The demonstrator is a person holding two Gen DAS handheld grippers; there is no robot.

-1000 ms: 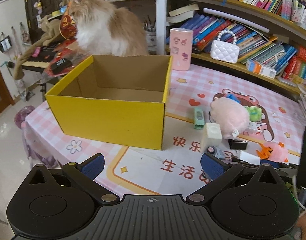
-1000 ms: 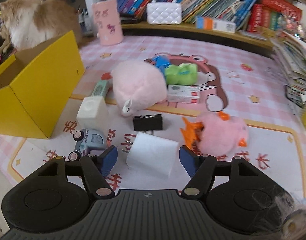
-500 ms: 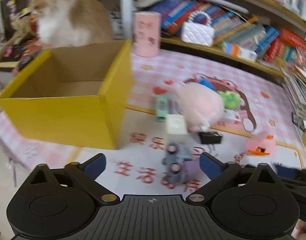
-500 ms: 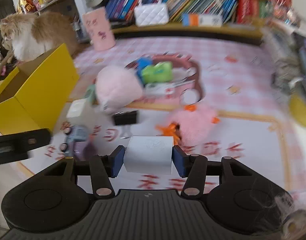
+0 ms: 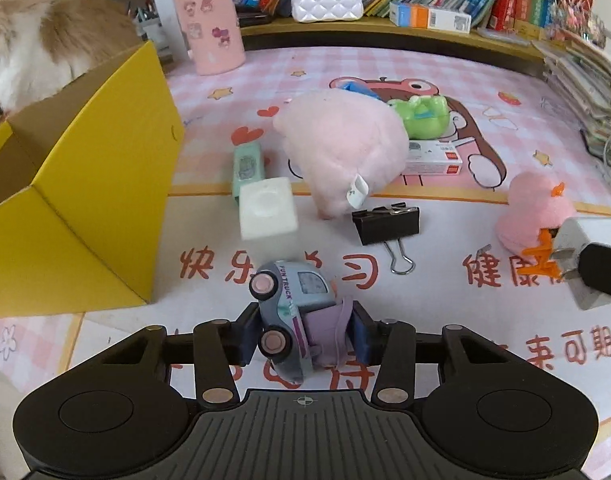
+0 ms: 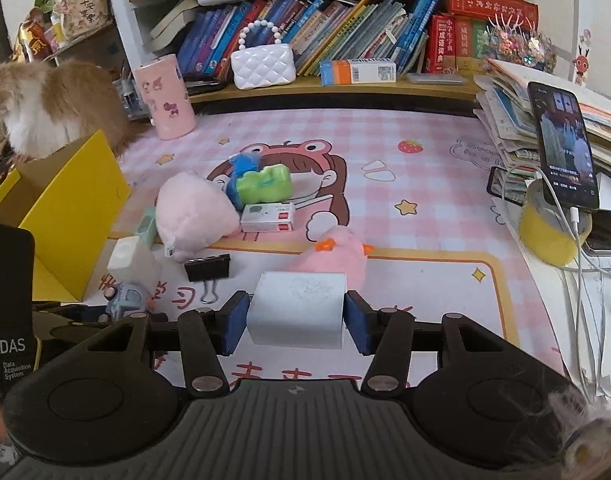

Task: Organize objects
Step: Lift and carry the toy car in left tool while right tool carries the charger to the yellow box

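Note:
A grey-blue toy truck (image 5: 293, 300) with pink wheels and a purple back lies on its side on the printed mat. My left gripper (image 5: 304, 332) is closing its jaws on it, and both blue pads touch its sides. In the right wrist view my right gripper (image 6: 296, 316) is shut on a white charger block (image 6: 297, 310), held just above the mat. The left wrist view shows the same charger (image 5: 585, 256), prongs out, at the right edge. An open yellow cardboard box (image 5: 85, 200) stands to the left.
On the mat lie a pink plush (image 5: 341, 148), a white cube (image 5: 267, 210), a black binder clip (image 5: 387, 222), a pink duck plush (image 5: 533, 212) and a green frog toy (image 5: 423, 114). A cat (image 5: 37, 40) sits behind the box. A phone (image 6: 561, 144) leans on books at the right.
My left gripper moved right and down from the box front to the toy truck and closed around it. My right gripper shut on the white charger and lifted it.

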